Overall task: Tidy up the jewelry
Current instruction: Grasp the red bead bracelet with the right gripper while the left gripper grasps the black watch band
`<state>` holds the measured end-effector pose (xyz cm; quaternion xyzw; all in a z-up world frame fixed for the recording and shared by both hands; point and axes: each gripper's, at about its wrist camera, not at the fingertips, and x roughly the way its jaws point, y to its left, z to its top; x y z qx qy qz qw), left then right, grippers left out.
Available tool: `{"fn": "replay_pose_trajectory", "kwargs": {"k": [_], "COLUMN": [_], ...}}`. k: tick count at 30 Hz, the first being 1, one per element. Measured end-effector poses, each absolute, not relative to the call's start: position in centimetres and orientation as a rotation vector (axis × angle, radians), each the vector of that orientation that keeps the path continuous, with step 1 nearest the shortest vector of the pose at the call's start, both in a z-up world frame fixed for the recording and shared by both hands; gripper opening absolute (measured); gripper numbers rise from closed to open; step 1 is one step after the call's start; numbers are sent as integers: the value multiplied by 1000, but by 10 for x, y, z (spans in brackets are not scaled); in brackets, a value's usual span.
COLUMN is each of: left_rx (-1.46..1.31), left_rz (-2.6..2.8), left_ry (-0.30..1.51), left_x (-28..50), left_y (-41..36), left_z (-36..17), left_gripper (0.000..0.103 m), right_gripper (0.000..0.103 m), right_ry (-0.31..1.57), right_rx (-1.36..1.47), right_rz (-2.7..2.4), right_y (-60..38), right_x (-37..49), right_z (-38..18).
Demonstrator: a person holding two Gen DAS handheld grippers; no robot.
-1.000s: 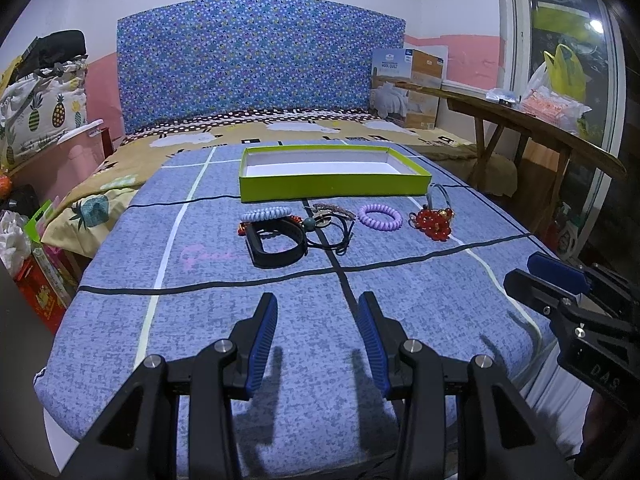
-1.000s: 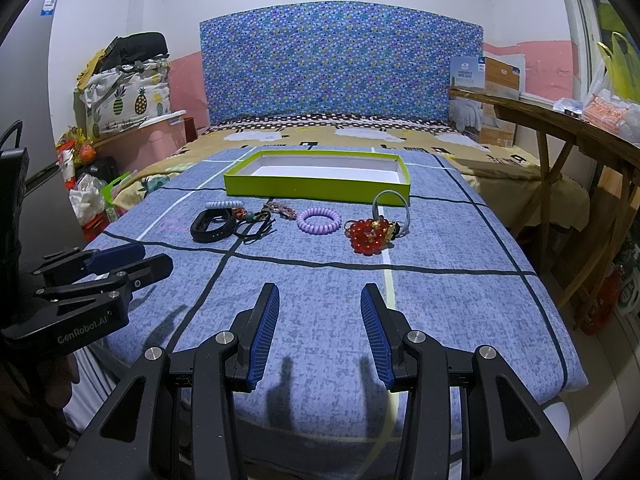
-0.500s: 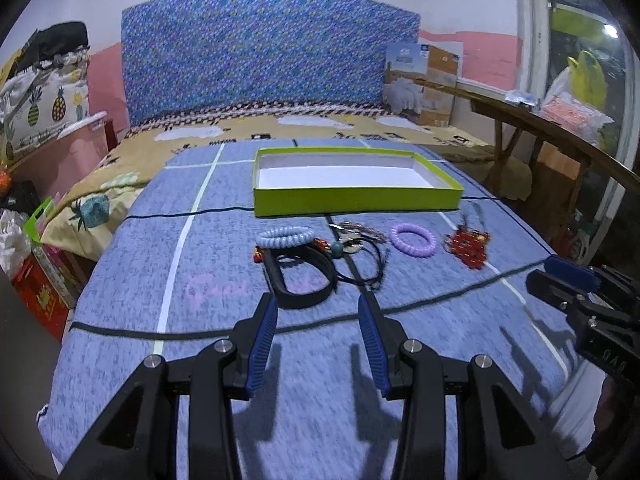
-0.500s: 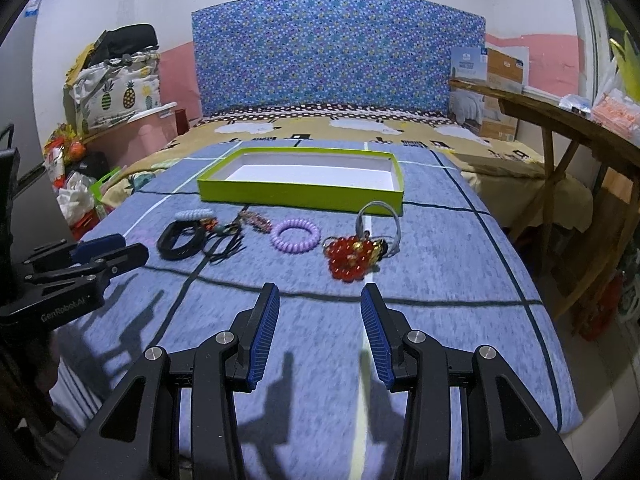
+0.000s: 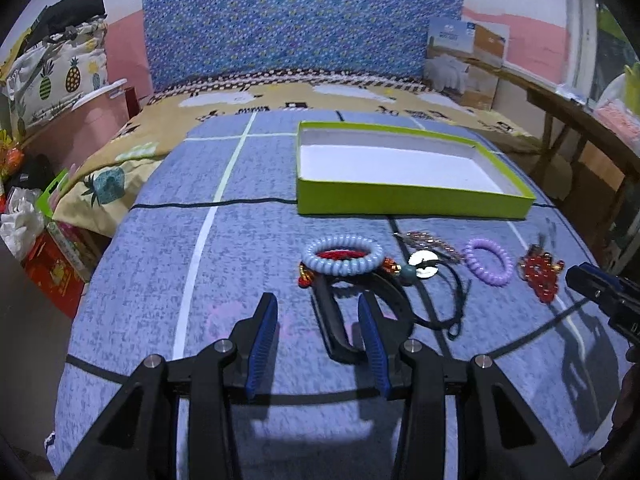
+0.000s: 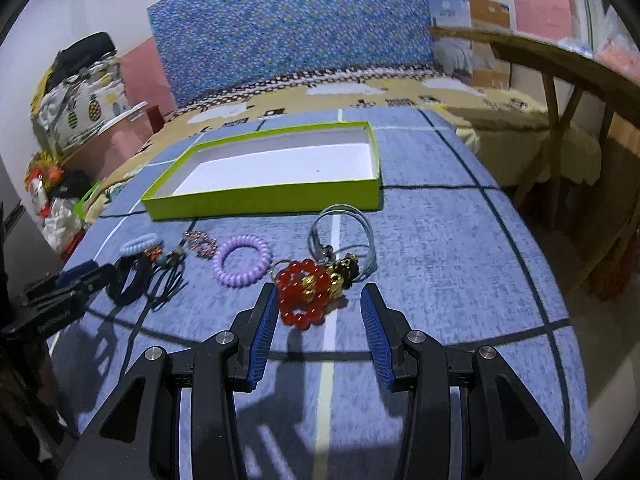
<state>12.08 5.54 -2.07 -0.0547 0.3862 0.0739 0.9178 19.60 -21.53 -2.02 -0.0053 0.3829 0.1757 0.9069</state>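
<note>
A lime-green box (image 5: pixel 412 196) with a white inside stands empty on the blue cloth; it also shows in the right wrist view (image 6: pixel 264 196). Before it lie a black band (image 5: pixel 340 332), a light-blue coil bracelet (image 5: pixel 342 258), a purple coil bracelet (image 5: pixel 488 262) and a red bead bracelet (image 6: pixel 300 296) with a silver bangle (image 6: pixel 340 236) behind it. My left gripper (image 5: pixel 318 320) is open, its tips at the black band. My right gripper (image 6: pixel 318 312) is open around the red bead bracelet.
A black cord with a round silver pendant (image 5: pixel 426 270) lies between the bracelets. A patterned blue headboard (image 5: pixel 300 28) stands behind. A wooden table (image 6: pixel 560 68) is at the right. Bags and a pink bin (image 5: pixel 60 92) crowd the left.
Both grippers have moved forward and down toward the jewelry. The left now reaches the black band, the right now straddles the red bead bracelet. Both stay open.
</note>
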Motion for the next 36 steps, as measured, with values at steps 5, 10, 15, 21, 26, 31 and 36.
{"fn": "replay_pose_trajectory", "kwargs": {"k": [5, 10, 15, 21, 26, 31, 36], "left_rx": [-120, -113, -86, -70, -85, -103, -131], "left_rz": [166, 169, 159, 146, 139, 116, 75], "left_ry": [838, 869, 874, 866, 862, 854, 834], "left_x": [131, 136, 138, 134, 127, 117, 107], "left_y": [56, 51, 42, 37, 42, 41, 39], "left_z": [-30, -31, -26, -24, -24, -22, -16], "left_gripper": [44, 40, 26, 16, 13, 13, 13], "right_gripper": [43, 43, 42, 26, 21, 20, 11], "right_ry": [859, 889, 913, 896, 888, 874, 867], "right_rx": [45, 87, 119, 128, 117, 118, 125], "right_rz": [379, 398, 419, 413, 421, 431, 446], "right_y": [-216, -217, -217, -220, -220, -220, -222], "right_x": [216, 224, 228, 227, 219, 209, 200], "right_z": [-29, -34, -37, -34, -32, -29, -25]}}
